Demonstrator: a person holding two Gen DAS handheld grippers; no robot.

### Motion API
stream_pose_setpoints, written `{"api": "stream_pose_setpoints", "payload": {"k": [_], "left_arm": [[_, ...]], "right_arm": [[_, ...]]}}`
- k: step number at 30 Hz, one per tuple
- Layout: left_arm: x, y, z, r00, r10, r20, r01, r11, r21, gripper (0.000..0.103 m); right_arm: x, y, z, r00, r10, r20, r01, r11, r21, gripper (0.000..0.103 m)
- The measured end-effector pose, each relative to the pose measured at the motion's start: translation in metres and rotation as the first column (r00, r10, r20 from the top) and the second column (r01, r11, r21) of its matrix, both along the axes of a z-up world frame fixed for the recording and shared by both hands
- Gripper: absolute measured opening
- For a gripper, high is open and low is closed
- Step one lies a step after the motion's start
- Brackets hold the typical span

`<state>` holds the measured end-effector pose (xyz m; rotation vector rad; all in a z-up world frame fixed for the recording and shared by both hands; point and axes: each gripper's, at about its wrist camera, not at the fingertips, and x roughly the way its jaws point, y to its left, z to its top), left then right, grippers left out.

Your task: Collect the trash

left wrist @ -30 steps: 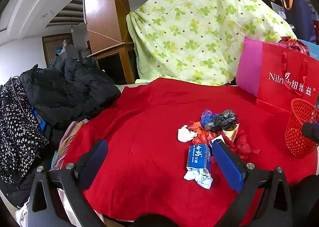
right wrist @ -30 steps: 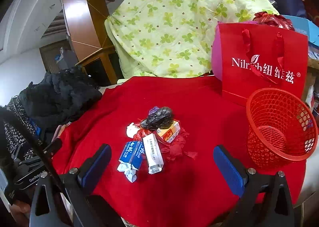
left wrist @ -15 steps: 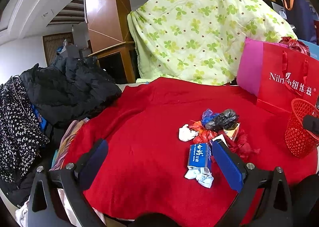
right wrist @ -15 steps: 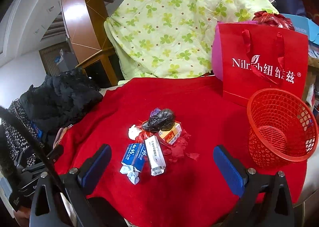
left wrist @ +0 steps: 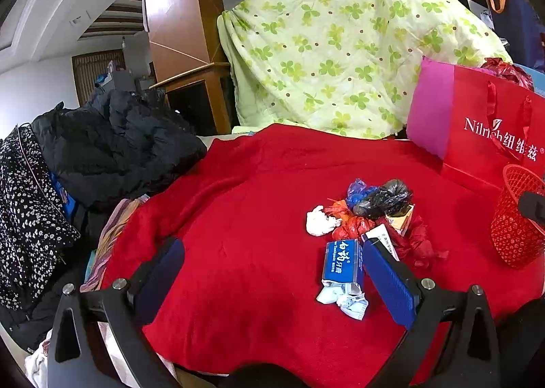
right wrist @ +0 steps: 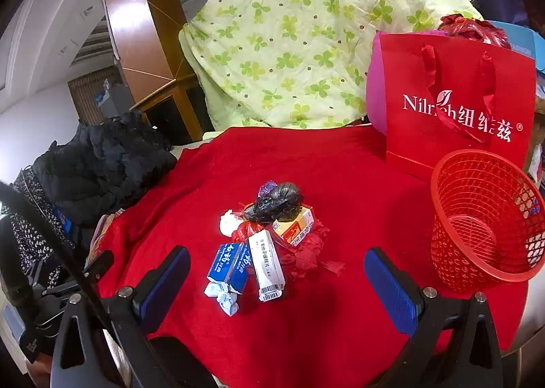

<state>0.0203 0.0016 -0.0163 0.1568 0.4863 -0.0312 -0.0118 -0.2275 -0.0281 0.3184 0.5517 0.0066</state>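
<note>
Both grippers, left [left wrist: 272, 272] and right [right wrist: 276, 277], hover empty, fingers spread wide. Red bag [right wrist: 456, 105] reads "Nilrich", beside the red basket [right wrist: 483, 217]. Blue box [right wrist: 230, 265] carries Chinese characters.

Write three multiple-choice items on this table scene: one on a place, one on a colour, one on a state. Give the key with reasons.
1. Where does the red mesh basket stand?
A. Right of the trash pile
B. Left of the pile
C. On the black coat

2. What colour is the toothpaste box?
A. Green
B. Blue
C. Yellow

3. How is the right gripper?
A. Shut on the white box
B. Shut, empty
C. Open, holding nothing

Key: 1 A, the basket sits at the table's right edge, before the red gift bag. 2 B, its faces are blue with white print. 3 C, the fingers stand wide apart over the red cloth.
</note>
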Motion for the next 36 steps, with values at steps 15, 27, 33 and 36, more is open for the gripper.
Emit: {"api": "stream_pose_setpoints", "payload": {"k": [15,27,33,36], "left_arm": [[0.046,0.000,-0.047,0.992,-0.048,-0.120,0.045,0.999,-0.030,0.103],[0.121,-0.019,-0.127,0.886,-0.230,-0.402,0.156,0.966,-0.207,0.103],[0.153,-0.037,-0.154,0.832,-0.267,-0.487,0.184,0.960,-0.213,0.097],[0.167,-0.044,-0.167,0.802,-0.271,-0.532,0.178,0.959,-0.220,0.084]], "right_arm": [[0.053,-0.025,-0.041,0.993,-0.010,-0.119,0.016,0.998,0.054,0.102],[0.146,-0.053,-0.127,0.965,0.071,-0.252,-0.015,0.976,0.219,0.078],[0.169,-0.055,-0.156,0.949,0.083,-0.304,-0.011,0.973,0.232,0.071],[0.177,-0.056,-0.164,0.940,0.112,-0.321,-0.022,0.962,0.273,0.066]]}}
